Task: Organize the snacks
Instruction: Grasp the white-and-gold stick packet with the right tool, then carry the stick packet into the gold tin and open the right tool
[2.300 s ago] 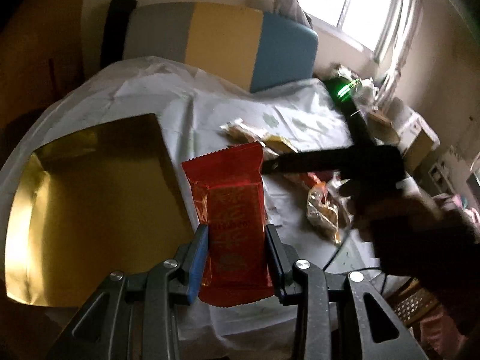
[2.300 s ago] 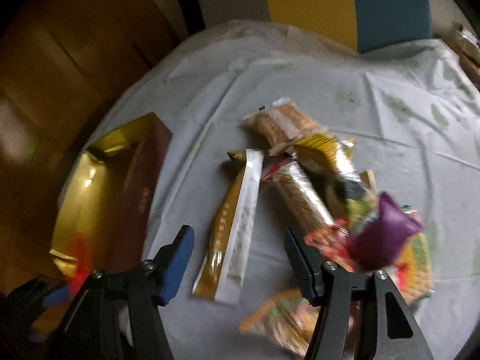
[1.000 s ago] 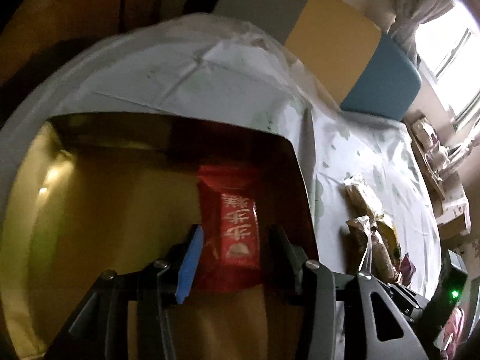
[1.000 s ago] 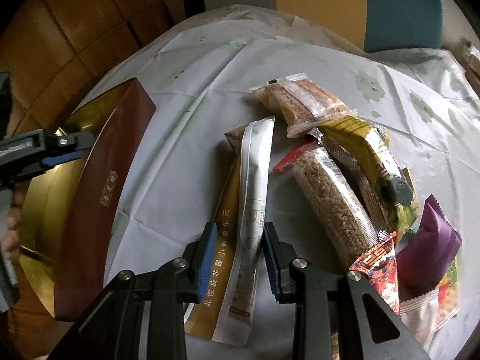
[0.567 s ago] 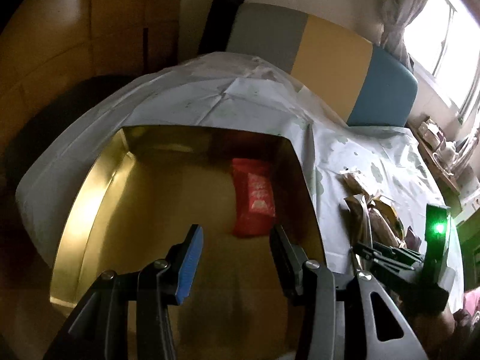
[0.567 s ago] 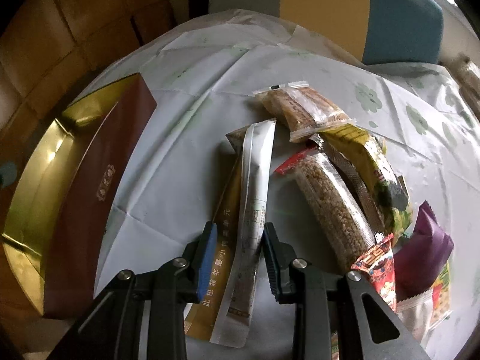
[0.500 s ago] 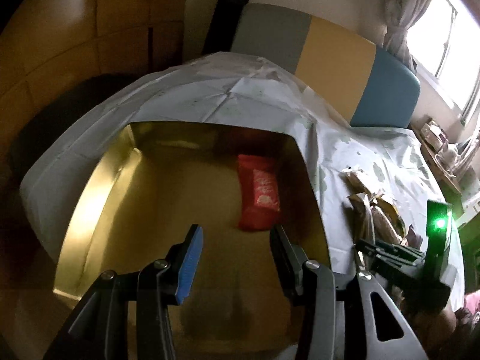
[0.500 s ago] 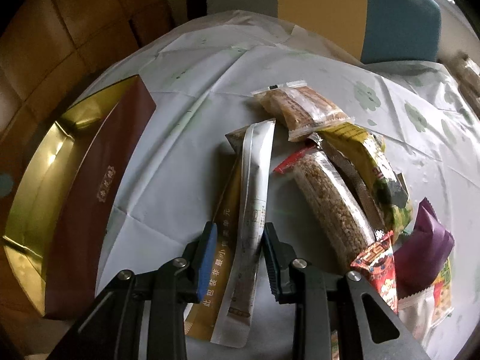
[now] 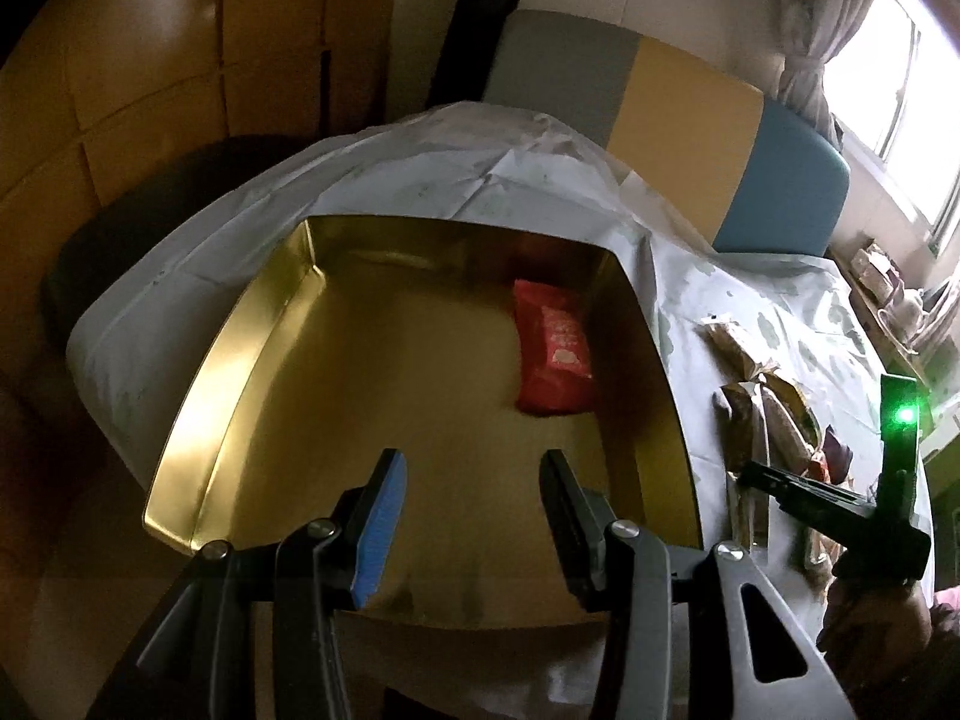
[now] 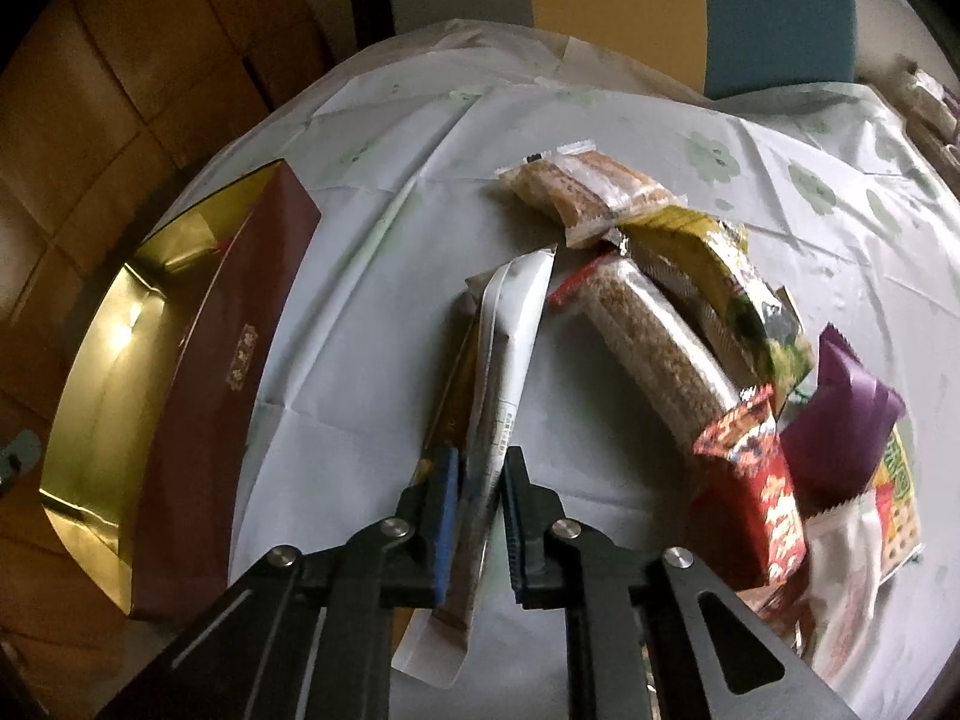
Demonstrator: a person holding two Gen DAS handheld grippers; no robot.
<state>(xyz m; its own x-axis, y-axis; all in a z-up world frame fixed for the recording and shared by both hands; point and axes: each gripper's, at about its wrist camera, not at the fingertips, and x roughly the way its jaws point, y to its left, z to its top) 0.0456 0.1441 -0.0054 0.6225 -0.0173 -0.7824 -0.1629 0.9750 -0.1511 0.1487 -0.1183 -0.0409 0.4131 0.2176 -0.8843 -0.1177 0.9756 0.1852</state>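
In the left wrist view a red snack packet [image 9: 555, 354] lies inside the gold-lined box [image 9: 198, 420], near its far right corner. My left gripper [image 9: 471, 516] hovers open above the box's near part with nothing between its fingers. In the right wrist view my right gripper [image 10: 480, 498] points down at the table. Its jaws are closing, and the pads press on a long white and gold sachet [image 10: 516, 324], pinching its near half. The box [image 10: 198, 372] stands to the left, its dark red wall facing me.
Right of the sachet lies a snack pile: a clear biscuit pack [image 10: 591, 189], a grain bar [image 10: 654, 342], a yellow-green packet [image 10: 738, 276], a red packet [image 10: 756, 480] and a purple one [image 10: 840, 420]. A striped chair back [image 9: 678, 108] stands behind the cloth-covered table [image 10: 372, 276].
My left gripper has pulled back and up from the red packet, which now lies loose in the box. My right gripper's jaws have narrowed onto the sachet.
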